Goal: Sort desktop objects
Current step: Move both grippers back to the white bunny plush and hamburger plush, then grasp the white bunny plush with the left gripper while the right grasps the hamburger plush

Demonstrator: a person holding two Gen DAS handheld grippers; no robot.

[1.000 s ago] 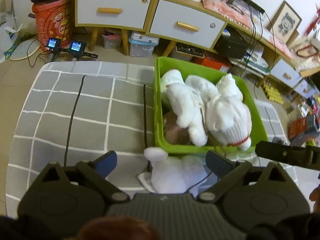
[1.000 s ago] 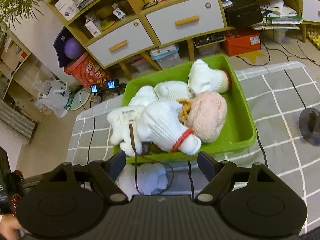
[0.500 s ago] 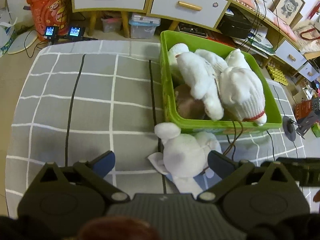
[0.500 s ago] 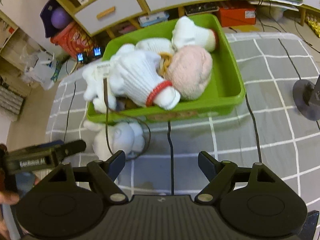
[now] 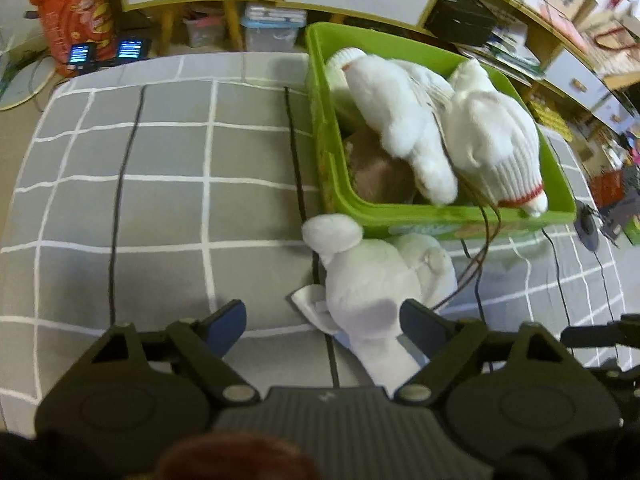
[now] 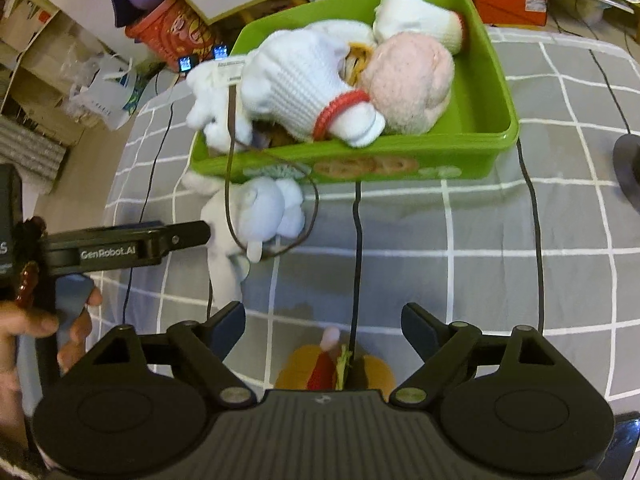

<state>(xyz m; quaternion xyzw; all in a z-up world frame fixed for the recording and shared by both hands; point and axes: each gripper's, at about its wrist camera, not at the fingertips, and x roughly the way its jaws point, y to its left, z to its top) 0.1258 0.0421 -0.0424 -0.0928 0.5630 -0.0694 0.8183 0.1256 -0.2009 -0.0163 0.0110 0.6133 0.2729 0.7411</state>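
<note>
While the grey checked cloth (image 5: 160, 184) covers the whole table under both grippers, the green bin (image 6: 496, 80) sits at its far side, heaped with soft things: a white plush (image 5: 400, 120) lying over the bin's left part, a white knitted glove with a red cuff band (image 6: 304, 80) draped over its near rim, a pink plush (image 6: 412, 80) behind that, and a second white glove (image 6: 416, 20) at the far wall. A thin brown cord (image 6: 230, 168) hangs from the bin down onto the cloth. Just outside the bin's near wall, touching it, a small white plush toy (image 5: 376, 280) lies on the cloth. The left gripper (image 5: 324, 320) has just been closing; its jaws stand wide, with the toy's lower part between them, its right side against the right finger (image 5: 420, 322) while the left finger (image 5: 226, 318) is clear of it. The right gripper (image 6: 324, 320) has just been opening and stands wide over bare cloth near the table's front edge, gripping nothing. Partly hidden under it lies a small orange and red toy (image 6: 320, 368).
</note>
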